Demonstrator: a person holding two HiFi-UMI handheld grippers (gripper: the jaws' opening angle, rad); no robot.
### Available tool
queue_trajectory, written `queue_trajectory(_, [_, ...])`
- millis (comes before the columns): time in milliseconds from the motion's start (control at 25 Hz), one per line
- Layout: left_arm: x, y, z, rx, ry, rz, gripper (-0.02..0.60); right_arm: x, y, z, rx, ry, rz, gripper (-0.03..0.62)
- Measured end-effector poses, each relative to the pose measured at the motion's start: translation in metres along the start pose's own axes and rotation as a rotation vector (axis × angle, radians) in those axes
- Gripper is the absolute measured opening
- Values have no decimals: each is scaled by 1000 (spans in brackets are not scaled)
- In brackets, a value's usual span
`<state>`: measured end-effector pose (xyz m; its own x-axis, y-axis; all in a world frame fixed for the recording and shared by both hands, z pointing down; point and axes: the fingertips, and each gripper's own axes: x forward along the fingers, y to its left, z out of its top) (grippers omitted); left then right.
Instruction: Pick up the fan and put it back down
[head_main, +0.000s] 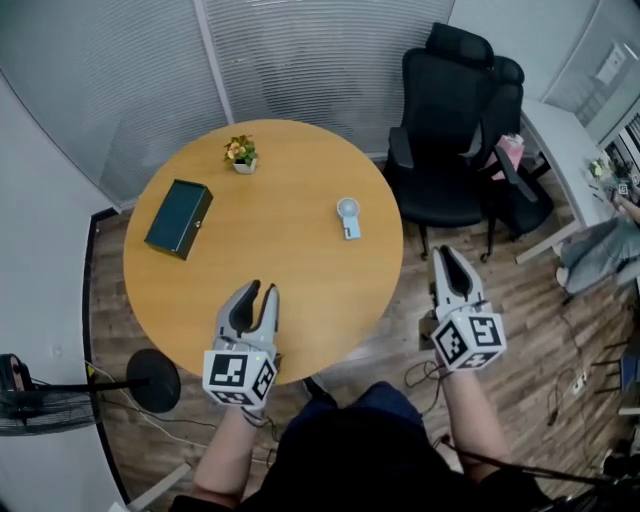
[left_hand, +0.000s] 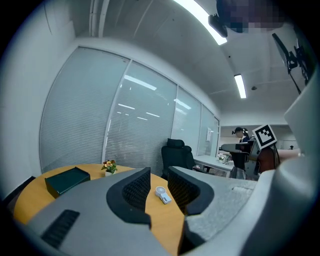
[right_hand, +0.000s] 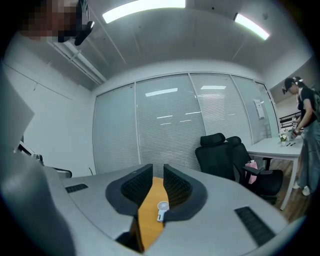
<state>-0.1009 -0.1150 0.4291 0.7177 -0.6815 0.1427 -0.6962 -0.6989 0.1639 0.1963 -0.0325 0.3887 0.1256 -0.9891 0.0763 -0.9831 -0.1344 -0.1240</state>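
Nearest, we hold the left gripper over the near edge of the table and the right gripper off its right side. Both sets of jaws are slightly apart and empty. Farther on, the white fan lies on the tabletop.

Long white ceiling light strips lit the room brightly and evenly, glaring in both gripper views and mirrored in the frosted glass wall. The round wooden table carried only faint shadows. Fisheye bending and dark corners ringed the gripper views. The right gripper looked soft close to the lens.
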Motion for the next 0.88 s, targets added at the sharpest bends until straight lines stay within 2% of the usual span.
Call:
queue_trajectory(200, [21, 12, -12, -12, 35, -8, 106, 24, 5, -8, 0, 24, 5, 75])
queue_trajectory(440, [73, 10, -32, -56, 91, 1, 107, 61, -21, -21, 37, 28, 26, 77])
queue_trajectory(600, [116, -8, -40, -79, 134, 17, 117, 81, -55, -21, 78, 31, 47, 75])
queue_trajectory(720, [159, -21, -51, -68, 171, 18, 121, 100, -88, -15, 92, 26, 44, 69])
queue_trajectory(880, [217, -35, -83, -59, 256, 24, 132, 119, -138, -21, 115, 34, 22, 64])
